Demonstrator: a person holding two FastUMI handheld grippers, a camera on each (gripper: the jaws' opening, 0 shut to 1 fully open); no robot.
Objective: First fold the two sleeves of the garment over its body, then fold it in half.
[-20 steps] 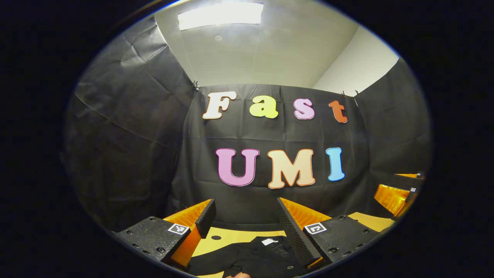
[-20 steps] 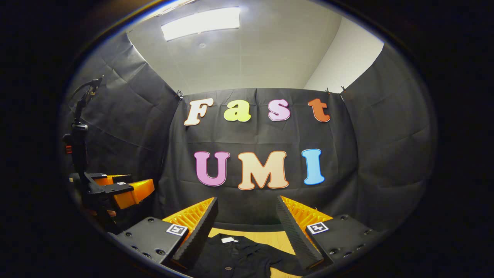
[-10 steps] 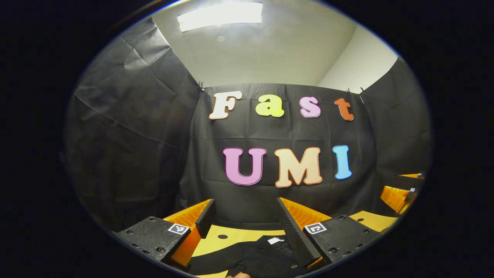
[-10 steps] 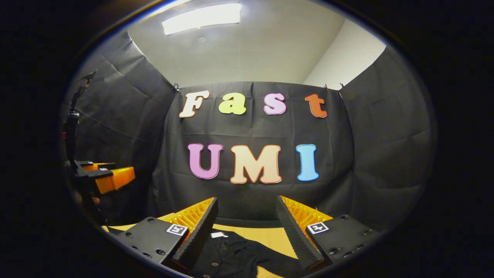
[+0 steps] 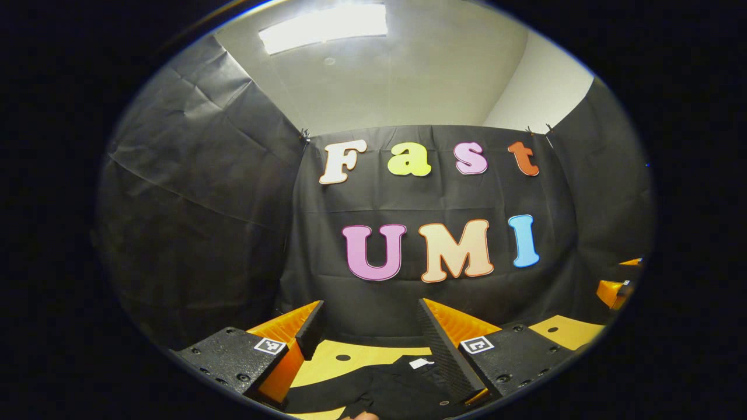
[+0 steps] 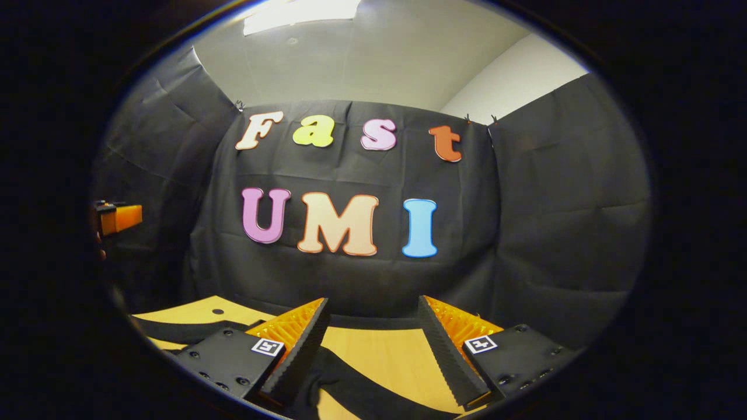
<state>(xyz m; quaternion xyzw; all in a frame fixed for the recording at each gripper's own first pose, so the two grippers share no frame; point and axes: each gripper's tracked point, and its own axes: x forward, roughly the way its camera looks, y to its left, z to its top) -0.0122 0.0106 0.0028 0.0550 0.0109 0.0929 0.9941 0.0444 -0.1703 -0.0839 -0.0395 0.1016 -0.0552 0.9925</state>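
Observation:
A black garment [image 5: 391, 388] with a white neck label [image 5: 420, 363] lies flat on the wooden table [image 5: 356, 352], low in the left gripper view. My left gripper [image 5: 371, 328] hovers above it, open, with nothing between its fingers. In the right gripper view, dark strips of the garment [image 6: 356, 399] cross the table [image 6: 385, 350] beneath my right gripper [image 6: 373, 322], which is open and holds nothing. The right gripper [image 5: 615, 289] appears at the far right edge of the left gripper view. The left gripper [image 6: 117, 217] sits at the far left edge of the right gripper view.
Black cloth walls close the booth behind and on both sides. A small round hole [image 5: 343, 357] marks the tabletop near the back wall. A person's fingertip [image 5: 362, 415] peeks in at the bottom of the left gripper view.
The right gripper has swung to the right and tipped down, so the collar and label left its view and more table shows. The left gripper turned slightly to the left.

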